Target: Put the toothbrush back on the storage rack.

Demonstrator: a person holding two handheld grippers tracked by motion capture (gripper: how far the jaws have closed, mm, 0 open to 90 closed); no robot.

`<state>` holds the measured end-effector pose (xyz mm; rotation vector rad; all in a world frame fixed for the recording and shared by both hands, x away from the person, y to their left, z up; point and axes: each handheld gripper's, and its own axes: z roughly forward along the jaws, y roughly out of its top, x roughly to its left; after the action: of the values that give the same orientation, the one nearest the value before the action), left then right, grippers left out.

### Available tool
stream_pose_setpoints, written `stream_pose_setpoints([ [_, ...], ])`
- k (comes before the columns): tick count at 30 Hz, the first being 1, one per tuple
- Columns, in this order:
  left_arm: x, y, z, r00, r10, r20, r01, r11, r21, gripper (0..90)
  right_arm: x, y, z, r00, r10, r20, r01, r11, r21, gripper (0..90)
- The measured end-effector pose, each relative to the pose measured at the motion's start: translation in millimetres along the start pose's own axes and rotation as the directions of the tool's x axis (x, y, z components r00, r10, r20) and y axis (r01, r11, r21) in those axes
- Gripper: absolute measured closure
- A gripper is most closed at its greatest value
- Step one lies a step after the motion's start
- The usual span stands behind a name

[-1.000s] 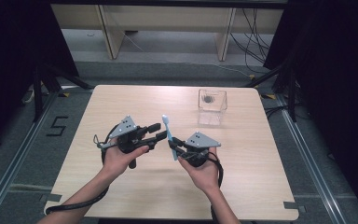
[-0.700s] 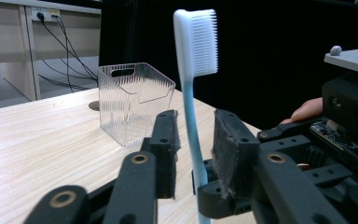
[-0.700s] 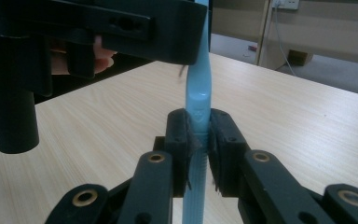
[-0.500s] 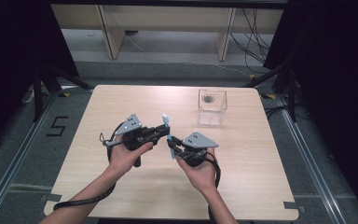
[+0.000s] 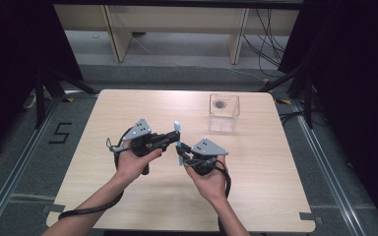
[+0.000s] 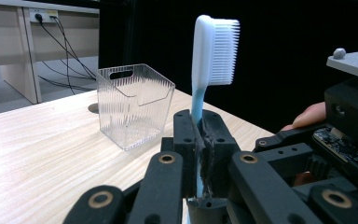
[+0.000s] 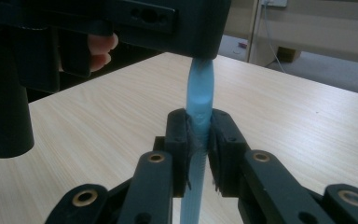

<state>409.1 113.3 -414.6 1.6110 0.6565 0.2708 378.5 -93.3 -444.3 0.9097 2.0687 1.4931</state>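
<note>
High view: both grippers (image 5: 173,141) (image 5: 180,153) clamp toothbrush (image 5: 177,129) mid-table (image 5: 275,167), w/ bare wood around.

1. The right gripper (image 7: 199,135) clamps its two black jaws on a light blue plastic toothbrush handle (image 7: 199,102).
2. The left gripper (image 7: 121,23) grips the handle from above.
3. The pale wooden table (image 7: 284,107) lies beneath.

toothbrush (image 7: 199,100) head hidden behind left gripper (image 7: 121,18)

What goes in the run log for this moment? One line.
left tool: shut on toothbrush | right tool: shut on toothbrush | clear bin: apart, far side
</note>
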Motion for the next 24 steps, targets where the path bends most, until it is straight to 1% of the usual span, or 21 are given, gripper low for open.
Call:
stream_pose_setpoints([
  [2, 0.3, 1.0, -0.2, 1.0, 0.009, 0.002, -0.009, 1.0, 0.003, 85.4, -0.1, 0.2, 1.1, 0.9999, -0.009, 0.006, 0.009, 1.0, -0.012, 79.0],
  [3, 0.4, 1.9, -0.4, 0.9998, 0.019, 0.007, -0.019, 0.9998, 0.0, 85.6, 0.6, 1.4, 0.8, 1.0, 0.001, 0.0, -0.001, 1.0, -0.001, 78.8],
  [4, 0.4, 1.9, -0.4, 0.9998, 0.019, 0.007, -0.019, 0.9998, 0.0, 85.7, 0.6, 1.4, 0.8, 1.0, 0.001, 0.0, -0.001, 1.0, -0.001, 78.8],
  [5, 0.5, 2.3, -0.5, 0.9995, 0.029, 0.008, -0.029, 0.9996, -0.001, 85.8, 1.8, 2.8, 0.2, 0.9998, 0.017, -0.005, -0.017, 1.0, 0.014, 77.0],
  [6, 0.8, 2.7, -0.8, 0.9993, 0.037, 0.009, -0.037, 0.9993, -0.001, 85.8, 1.8, 2.8, 0.2, 0.9998, 0.017, -0.005, -0.017, 1.0, 0.014, 77.0],
  [7, 1.9, 4.3, -1.3, 0.998, 0.059, 0.022, -0.059, 0.9982, -0.013, 85.9, 0.3, 4.1, 1.6, 0.9997, -0.011, -0.022, 0.011, 1.0, 0.008, 68.6],
  [8, 1.9, 4.3, -1.3, 0.998, 0.059, 0.022, -0.059, 0.9982, -0.013, 85.9, 0.3, 4.1, 1.6, 0.9997, -0.011, -0.022, 0.011, 1.0, 0.008, 68.6],
  [9, 2.3, 5.1, -1.9, 0.9976, 0.065, 0.025, -0.064, 0.9978, -0.013, 85.9, 1.6, 4.2, 0.1, 0.9998, -0.001, -0.018, 0.001, 1.0, 0.028, 64.9],
  [10, 3.8, 6.4, -2.7, 0.9963, 0.079, 0.033, -0.079, 0.9968, -0.008, 85.9, 1.1, 3.6, 1.1, 0.9992, -0.009, -0.039, 0.01, 1.0, 0.011, 61.3],
  [11, 4.6, 6.8, -3.1, 0.9958, 0.083, 0.038, -0.083, 0.9965, -0.007, 85.9, 0.6, 2.5, -0.4, 0.9986, -0.024, -0.047, 0.024, 1.0, 0.003, 55.4],
  [12, 5.5, 7.4, -3.9, 0.9949, 0.091, 0.044, -0.09, 0.9959, -0.004, 85.9, 0.6, 2.5, -0.4, 0.9986, -0.024, -0.047, 0.024, 1.0, 0.003, 55.4],
  [13, 6.2, 7.6, -4.6, 0.9937, 0.098, 0.054, -0.098, 0.9951, -0.004, 85.9, -0.1, 2.1, -1.4, 0.9979, -0.026, -0.059, 0.026, 1.0, -0.003, 53.5],
  [14, 6.9, 7.9, -5.4, 0.9924, 0.106, 0.063, -0.106, 0.9944, -0.002, 85.9, -1.8, 1.9, -2.5, 0.9964, -0.039, -0.075, 0.04, 0.999, 0.001, 51.7],
  [15, 7.5, 7.8, -6.3, 0.9911, 0.112, 0.071, -0.112, 0.9937, 0.0, 85.9, -2.5, 1.6, -4.4, 0.9965, -0.028, -0.079, 0.029, 0.999, 0.014, 50.4],
  [17, 8.0, 6.6, -7.1, 0.9886, 0.12, 0.091, -0.121, 0.9926, 0.01, 85.9, -7.3, 1.1, -6.3, 0.9919, -0.02, -0.125, 0.023, 1.0, 0.018, 48.9],
  [18, 8.0, 6.6, -7.1, 0.9886, 0.12, 0.091, -0.121, 0.9926, 0.01, 85.9, -7.3, 1.1, -6.3, 0.9919, -0.02, -0.125, 0.023, 1.0, 0.018, 48.9],
  [20, 7.7, 5.0, -7.0, 0.9869, 0.119, 0.109, -0.122, 0.9924, 0.018, 85.9, -10.1, 2.0, -7.1, 0.9898, -0.054, -0.132, 0.055, 0.998, 0.008, 49.0],
  [21, 7.7, 4.7, -6.6, 0.9861, 0.12, 0.115, -0.123, 0.9922, 0.02, 85.9, -10.5, 2.5, -6.6, 0.9864, -0.046, -0.158, 0.047, 0.999, 0.004, 49.6],
  [23, 6.5, 4.9, -5.8, 0.9844, 0.121, 0.128, -0.124, 0.9921, 0.019, 85.9, -11.4, 3.0, -7.3, 0.9863, -0.055, -0.156, 0.056, 0.998, -0.001, 50.6],
  [24, 5.9, 5.2, -5.6, 0.9837, 0.122, 0.132, -0.126, 0.9918, 0.02, 85.9, -11.6, 3.3, -8.2, 0.9857, -0.041, -0.163, 0.041, 0.999, 0.001, 51.8],
])
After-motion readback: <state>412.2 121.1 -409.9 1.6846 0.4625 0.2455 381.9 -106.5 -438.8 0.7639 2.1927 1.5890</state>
